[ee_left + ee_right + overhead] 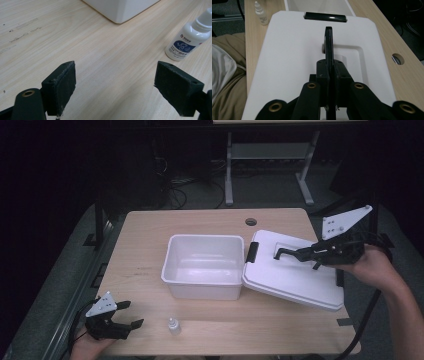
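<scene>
A white lidless box (205,237) stands mid-table. Its white lid (290,280) lies to the right, its left edge propped against the box, with a black latch (251,251) on that edge. My right gripper (300,254) is shut on the lid's thin black handle (282,252). In the right gripper view that gripper (329,72) clamps the upright handle (328,42) above the lid (292,50). My left gripper (127,315) rests open at the table's front left corner. Its view shows the gripper (122,80) over bare wood, the small white dropper bottle (186,42) off to its right.
The dropper bottle (173,325) stands near the front edge, below the box. A round cable hole (251,222) sits at the back of the wooden table (150,230). A desk frame stands on the dark floor beyond. A person's clothing (224,75) lies beside the table.
</scene>
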### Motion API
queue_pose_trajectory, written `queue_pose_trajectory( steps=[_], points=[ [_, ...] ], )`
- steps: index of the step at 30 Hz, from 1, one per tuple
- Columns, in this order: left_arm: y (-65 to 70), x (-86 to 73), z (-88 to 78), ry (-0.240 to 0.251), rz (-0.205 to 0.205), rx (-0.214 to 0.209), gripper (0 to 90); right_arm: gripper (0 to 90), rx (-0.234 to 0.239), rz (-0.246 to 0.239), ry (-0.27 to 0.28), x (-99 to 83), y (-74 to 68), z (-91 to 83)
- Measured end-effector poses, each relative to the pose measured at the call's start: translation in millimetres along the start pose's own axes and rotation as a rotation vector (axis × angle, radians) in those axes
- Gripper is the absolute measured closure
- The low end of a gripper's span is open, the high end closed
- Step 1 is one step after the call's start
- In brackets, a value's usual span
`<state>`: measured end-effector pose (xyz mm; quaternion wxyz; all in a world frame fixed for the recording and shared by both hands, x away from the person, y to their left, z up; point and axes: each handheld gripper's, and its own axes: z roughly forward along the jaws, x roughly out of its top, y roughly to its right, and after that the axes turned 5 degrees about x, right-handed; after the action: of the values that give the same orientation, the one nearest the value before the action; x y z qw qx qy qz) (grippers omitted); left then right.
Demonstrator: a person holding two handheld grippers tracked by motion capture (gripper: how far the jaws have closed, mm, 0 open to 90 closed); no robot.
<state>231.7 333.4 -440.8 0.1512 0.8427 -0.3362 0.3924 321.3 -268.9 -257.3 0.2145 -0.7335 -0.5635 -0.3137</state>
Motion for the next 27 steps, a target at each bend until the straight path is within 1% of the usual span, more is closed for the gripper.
queue_pose_trajectory(
  steps=[2, 4, 5, 6, 7, 8, 9, 16, 20, 23, 27],
  points=[
    [0.0, -0.2, 0.3, -0.002, 0.001, 0.000, 17.4, 83.9, 0.002, 0.008, 0.006, -5.3, -0.6, -1.8],
    [-0.2, -0.2, 0.6, -0.004, 0.002, 0.001, 17.4, 83.9, -0.002, 0.009, -0.002, -9.8, -0.9, -2.6],
    [-0.1, 0.0, 0.3, -0.003, 0.001, 0.002, 17.4, 83.9, -0.005, 0.017, -0.004, -15.2, -1.1, -2.9],
    [-0.1, 0.0, 0.3, -0.003, 0.001, 0.002, 17.5, 83.9, -0.005, 0.017, -0.004, -15.2, -1.1, -2.9],
    [-0.1, 0.5, -0.3, -0.001, 0.002, 0.004, 17.4, 83.9, -0.004, 0.021, -0.008, -20.4, -1.8, -1.9],
    [-0.1, 0.5, -0.3, -0.001, 0.002, 0.004, 17.4, 83.9, -0.004, 0.021, -0.008, -20.4, -1.8, -1.9],
    [-0.2, 0.5, -0.1, 0.002, 0.000, 0.005, 17.4, 83.9, -0.001, 0.027, -0.010, -25.7, -2.1, -0.7],
    [0.0, 0.4, 2.0, -0.008, 0.006, -0.002, 17.4, 83.9, 0.004, 0.046, -0.013, -38.1, -1.8, 2.7],
    [-0.1, 0.9, 2.4, -0.005, 0.004, -0.003, 17.4, 83.9, 0.012, 0.057, -0.016, -46.8, -2.2, 6.6],
    [0.1, 0.9, 2.6, -0.009, 0.009, 0.004, 17.4, 83.9, 0.007, 0.071, -0.021, -54.0, -2.1, 10.3],
    [-0.7, 1.4, 1.1, 0.004, 0.004, 0.009, 17.4, 83.9, 0.019, 0.082, -0.021, -63.0, -3.2, 18.0]
  ],
)
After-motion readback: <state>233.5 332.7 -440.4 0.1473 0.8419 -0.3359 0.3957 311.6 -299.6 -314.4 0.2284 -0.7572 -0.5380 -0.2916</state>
